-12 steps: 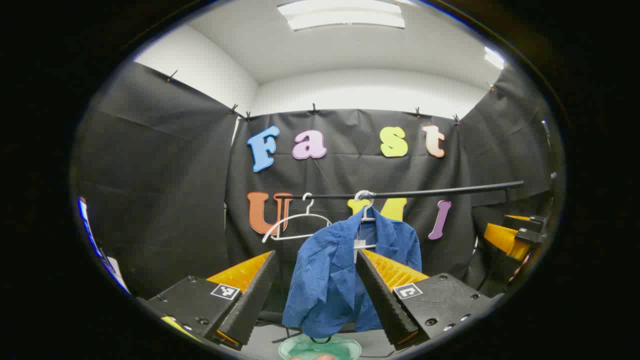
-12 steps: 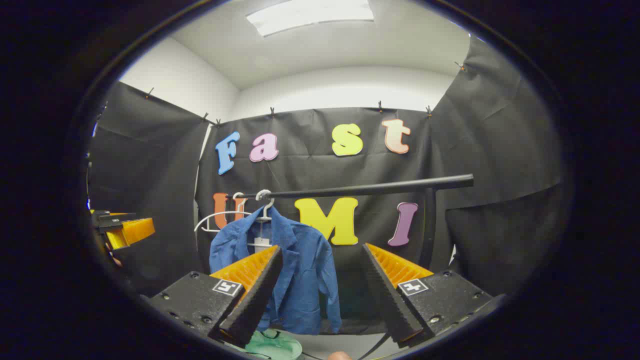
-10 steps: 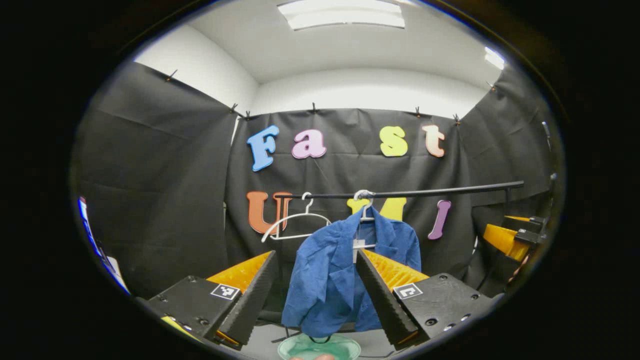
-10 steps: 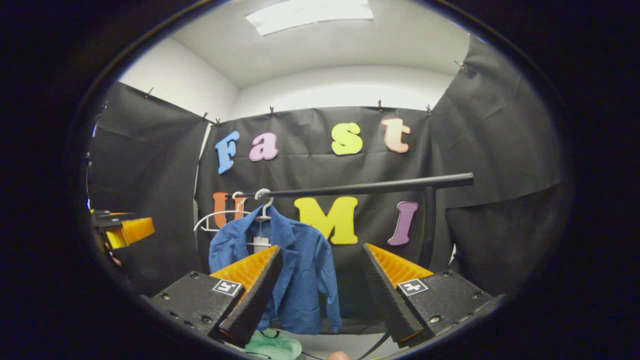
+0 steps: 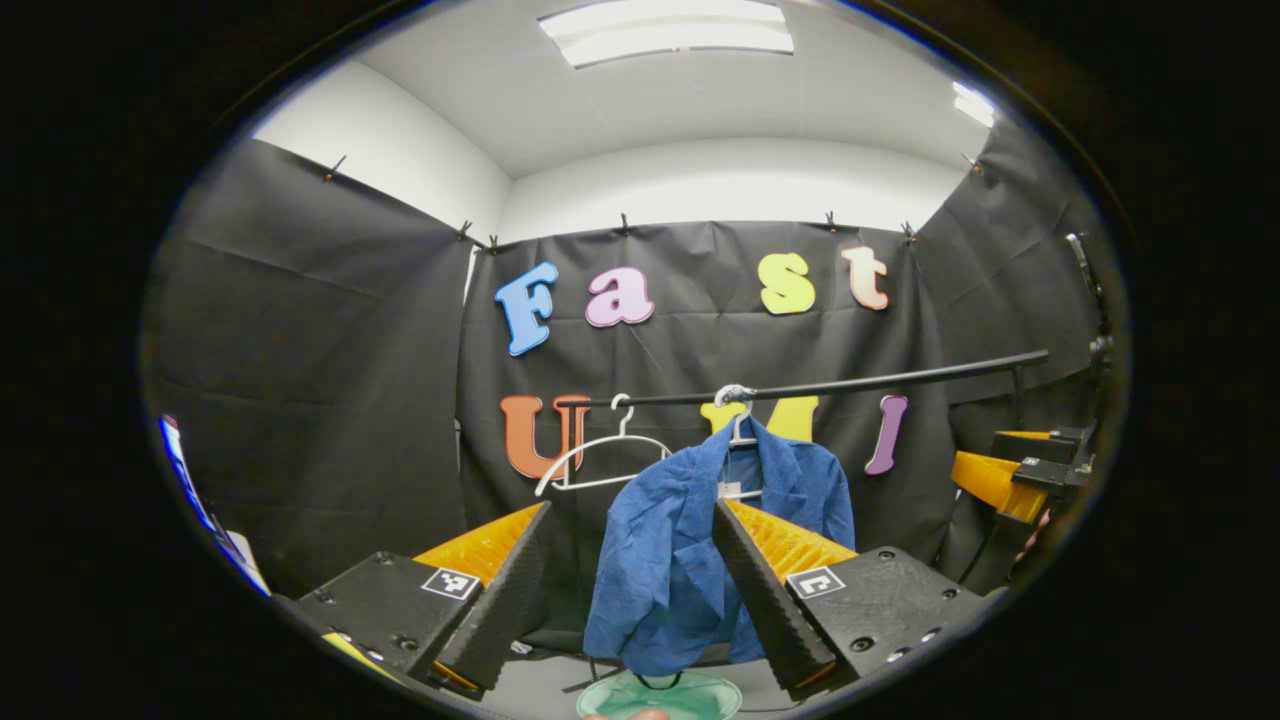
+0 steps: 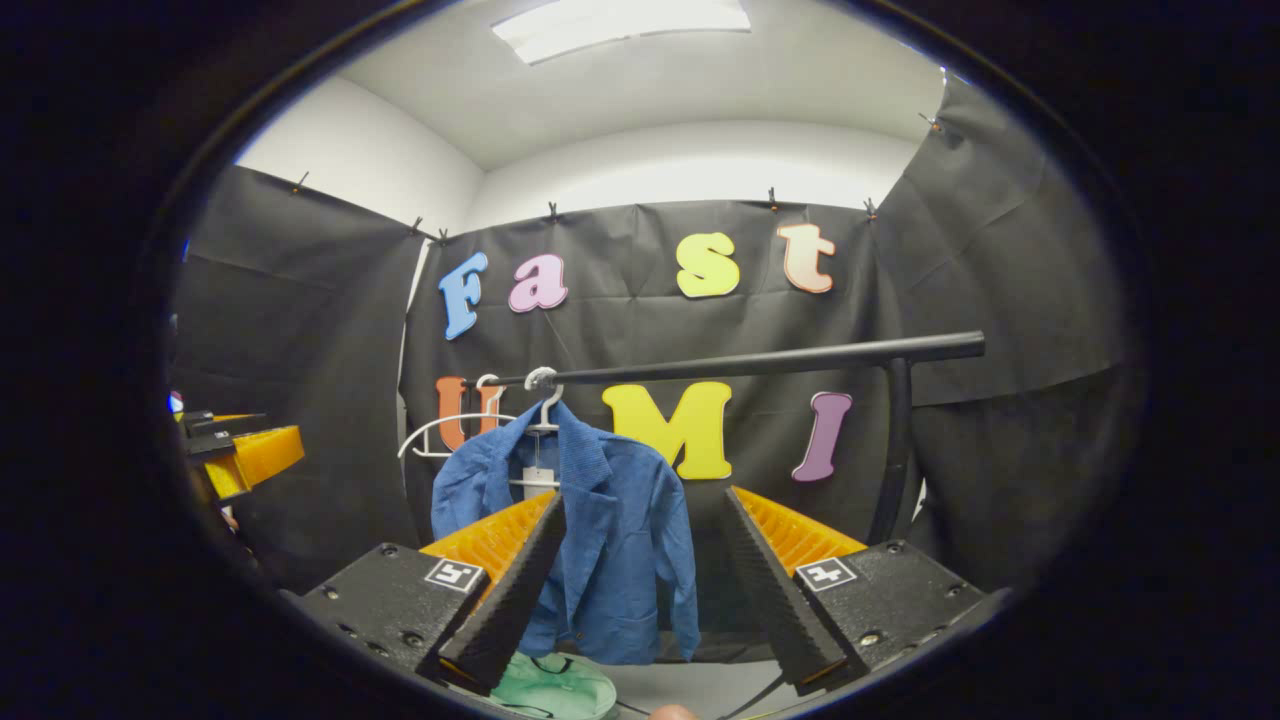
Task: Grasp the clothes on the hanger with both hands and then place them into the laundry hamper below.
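left tongs point(image 5: 630, 585): my jaws stand wide apart, nothing between them; they point at the jacket from short of it, no contact.
right tongs point(image 6: 645, 580): also wide apart and empty, held short of the garment; seen from my left side they sit off at the edge point(image 5: 1010, 480).
blue jacket point(image 5: 690, 560): hanging on a white hanger point(image 5: 738, 432) from the black rail point(image 5: 880, 382), front open, one shoulder slumped lower than the other.
spare hanger point(image 5: 600, 462): white, bare, on the same rail just beside the jacket.
laundry hamper point(image 6: 555, 688): green, on the floor directly under the jacket's hem; i see its rim and some green lining, and cannot tell what else is inside.
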Motion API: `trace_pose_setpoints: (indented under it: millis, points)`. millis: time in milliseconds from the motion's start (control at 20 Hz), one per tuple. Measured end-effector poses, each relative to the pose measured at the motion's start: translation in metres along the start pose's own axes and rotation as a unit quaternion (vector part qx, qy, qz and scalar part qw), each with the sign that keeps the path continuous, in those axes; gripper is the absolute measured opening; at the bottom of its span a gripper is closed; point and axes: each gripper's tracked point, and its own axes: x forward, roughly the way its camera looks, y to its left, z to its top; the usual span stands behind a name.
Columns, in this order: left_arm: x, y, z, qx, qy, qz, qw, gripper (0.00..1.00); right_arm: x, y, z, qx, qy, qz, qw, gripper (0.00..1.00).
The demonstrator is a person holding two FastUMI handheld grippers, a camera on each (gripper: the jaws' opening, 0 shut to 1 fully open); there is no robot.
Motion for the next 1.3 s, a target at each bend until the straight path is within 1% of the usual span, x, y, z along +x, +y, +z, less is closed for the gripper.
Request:
trace_pose_setpoints:
  millis: [50,150,200,300,350,400,550,600,650,700,750,950,1050,1100,1250,1300]
  points:
    - [0.0,0.0,-0.003,0.002,0.004,-0.003,1.0,1.0,0.002,0.002,-0.002,0.0,0.003,0.0,1.0,0.98]
    - [0.0,-0.004,-0.008,0.001,0.01,-0.015,1.0,1.0,0.005,0.008,-0.008,-0.001,0.011,-0.002,1.0,0.99]
    - [0.0,-0.004,-0.011,0.0,0.013,-0.019,1.0,0.96,0.006,0.013,-0.012,-0.001,0.016,-0.001,1.0,0.99]
    - [0.002,-0.001,-0.014,-0.001,0.017,-0.026,1.0,0.96,0.008,0.019,-0.016,-0.001,0.022,-0.004,1.0,0.99]
    - [0.002,0.001,-0.017,-0.003,0.019,-0.03,0.999,1.0,0.01,0.021,-0.018,-0.002,0.025,-0.008,1.0,0.99]
    - [0.005,0.003,-0.02,-0.005,0.022,-0.033,0.999,0.96,0.012,0.023,-0.021,-0.002,0.027,-0.011,1.0,0.98]
    - [0.012,0.01,-0.031,-0.013,0.031,-0.045,0.998,0.96,0.017,0.028,-0.032,0.001,0.037,-0.029,0.999,0.99]
    - [0.014,0.009,-0.036,-0.015,0.034,-0.052,0.998,1.0,0.018,0.03,-0.04,0.002,0.042,-0.035,0.999,0.98]
    - [0.017,0.009,-0.041,-0.017,0.038,-0.058,0.997,0.96,0.022,0.033,-0.045,0.003,0.047,-0.041,0.998,0.99]
    - [0.02,0.009,-0.046,-0.018,0.041,-0.063,0.997,1.0,0.024,0.034,-0.051,0.005,0.054,-0.047,0.997,0.99]
    - [0.024,0.009,-0.051,-0.02,0.048,-0.067,0.996,0.96,0.027,0.038,-0.057,0.008,0.063,-0.049,0.997,0.99]
    - [0.045,-0.002,-0.073,-0.034,0.065,-0.083,0.994,0.96,0.045,0.053,-0.082,0.024,0.09,-0.041,0.995,0.99]
    - [0.058,-0.008,-0.084,-0.032,0.073,-0.085,0.993,0.96,0.064,0.055,-0.093,0.03,0.104,-0.037,0.993,0.99]
    - [0.065,-0.011,-0.089,-0.031,0.075,-0.086,0.993,1.0,0.074,0.057,-0.098,0.035,0.108,-0.034,0.993,0.99]
    - [0.09,-0.025,-0.104,-0.033,0.083,-0.088,0.992,1.0,0.109,0.064,-0.115,0.042,0.114,-0.017,0.992,0.99]
    - [0.105,-0.03,-0.112,-0.034,0.09,-0.088,0.992,0.96,0.122,0.065,-0.121,0.041,0.119,-0.012,0.992,0.99]
